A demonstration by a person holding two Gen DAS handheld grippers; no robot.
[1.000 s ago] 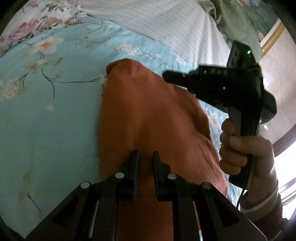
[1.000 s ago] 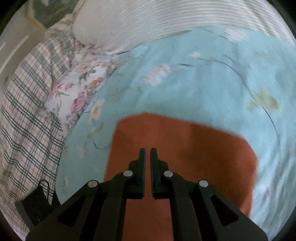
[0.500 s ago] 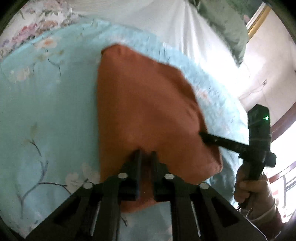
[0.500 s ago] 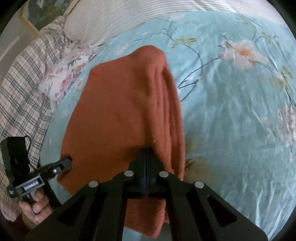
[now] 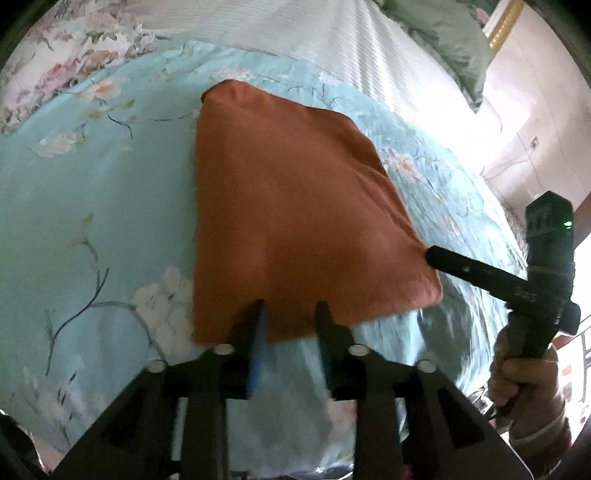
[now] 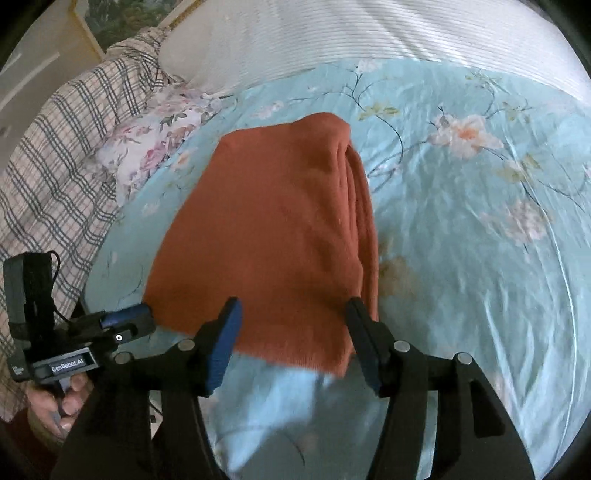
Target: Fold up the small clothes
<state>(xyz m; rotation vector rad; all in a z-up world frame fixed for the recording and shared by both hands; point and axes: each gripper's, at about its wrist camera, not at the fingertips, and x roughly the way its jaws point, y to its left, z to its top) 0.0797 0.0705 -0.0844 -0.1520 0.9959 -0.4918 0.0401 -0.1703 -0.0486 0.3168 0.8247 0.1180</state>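
A folded rust-orange garment (image 5: 295, 206) lies flat on the light blue floral bedspread (image 5: 92, 221); it also shows in the right wrist view (image 6: 273, 236), with its layered fold edge on the right side. My left gripper (image 5: 290, 308) is open at the garment's near edge, holding nothing. My right gripper (image 6: 291, 306) is open wide, its fingers either side of the garment's near edge, holding nothing. The right gripper shows in the left wrist view (image 5: 430, 254) at the garment's right corner. The left gripper shows in the right wrist view (image 6: 142, 317) at the garment's left corner.
A white striped sheet (image 6: 369, 33) lies behind the bedspread. A plaid blanket (image 6: 55, 147) and a pink floral pillow (image 6: 155, 136) lie at the left. A green pillow (image 5: 454, 44) lies at the far right. The bed's near edge runs just below the garment.
Both grippers have let go of the orange garment and opened. The garment now lies flat on the bedspread, and both grippers have drawn back to its near edge.
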